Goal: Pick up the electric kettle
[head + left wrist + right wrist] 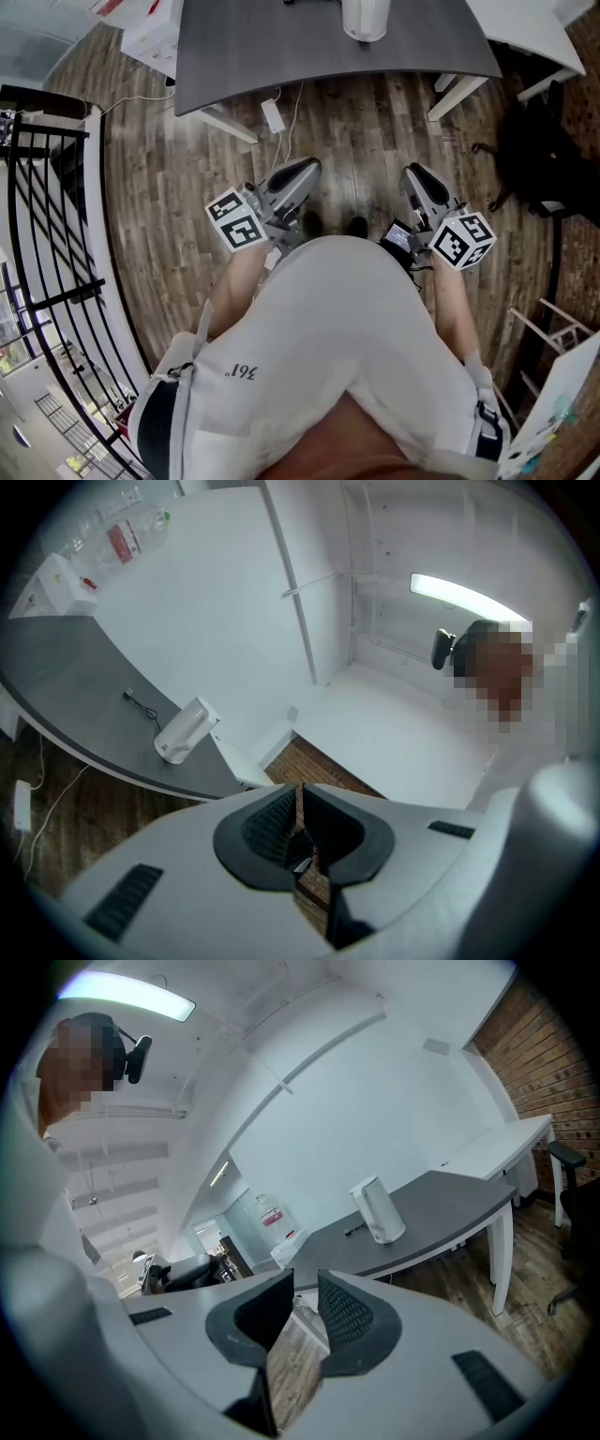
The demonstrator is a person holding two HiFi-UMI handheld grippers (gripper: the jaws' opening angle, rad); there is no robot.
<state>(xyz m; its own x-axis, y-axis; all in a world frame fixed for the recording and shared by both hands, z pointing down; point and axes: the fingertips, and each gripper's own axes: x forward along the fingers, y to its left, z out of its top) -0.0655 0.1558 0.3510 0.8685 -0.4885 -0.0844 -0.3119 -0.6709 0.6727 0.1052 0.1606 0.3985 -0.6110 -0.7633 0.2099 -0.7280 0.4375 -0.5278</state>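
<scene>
The white electric kettle (pixel 365 19) stands on the far side of the dark grey table (pixel 272 47); it also shows in the left gripper view (pixel 185 731) and the right gripper view (pixel 378 1210). Both grippers hang over the wood floor close to the person's body, well short of the table and apart from the kettle. My left gripper (pixel 302 171) (pixel 300 806) has its black pads together with nothing in them. On my right gripper (pixel 419 178) (pixel 303 1305) a gap shows between the pads, and only floor is seen through it.
A white power adapter (pixel 273 115) with its cable lies on the floor under the table's near edge. A black railing (pixel 47 234) runs along the left. A black office chair (pixel 544 159) stands at the right, beside a white desk (pixel 525 28).
</scene>
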